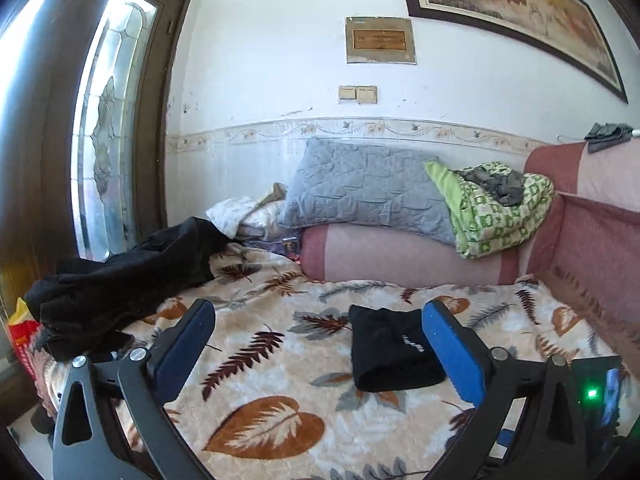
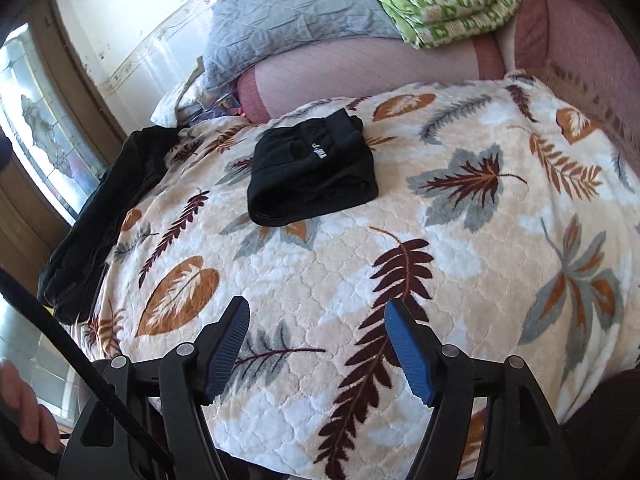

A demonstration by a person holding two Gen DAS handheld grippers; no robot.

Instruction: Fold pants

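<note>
Two grippers are seen, both w/ jaws spread and nothing between them: the left gripper [image 1: 318, 350] is splayed about as wide as it goes, the right gripper [image 2: 316, 348] somewhat less wide, and only leaf-print blanket [image 2: 460, 280] shows in either gap. No cloth is touched by either. The pants [image 2: 312, 176] are found already folded into a compact black bundle, laid flat on the blanket approx. at 12 o'clock from the right jaws in the right wrist view, well apart from them; in the left wrist view the same bundle [image 1: 394, 350] sits at 1–2 o'clock from the left jaws' gap, partly hidden behind the right-hand blue pad. A small white logo is shown face up, edges are roughly squared, so the fold is judged complete and the bundle prob. set mid-bed to keep it clear of other laundry. A loose dark garment [image 1: 120, 280] is heaped at the bed's edge, approx. 10 o'clock from the folded bundle, unfolded; whether it is another pair of pants cannot be told. A grey pillow [image 1: 360, 188] and a green patterned quilt [image 1: 496, 208] are stacked on the pink bolster at 12 o'clock, out of the working area. The wide, empty jaws are judged to fit either a release or readiness for the next grab.
</note>
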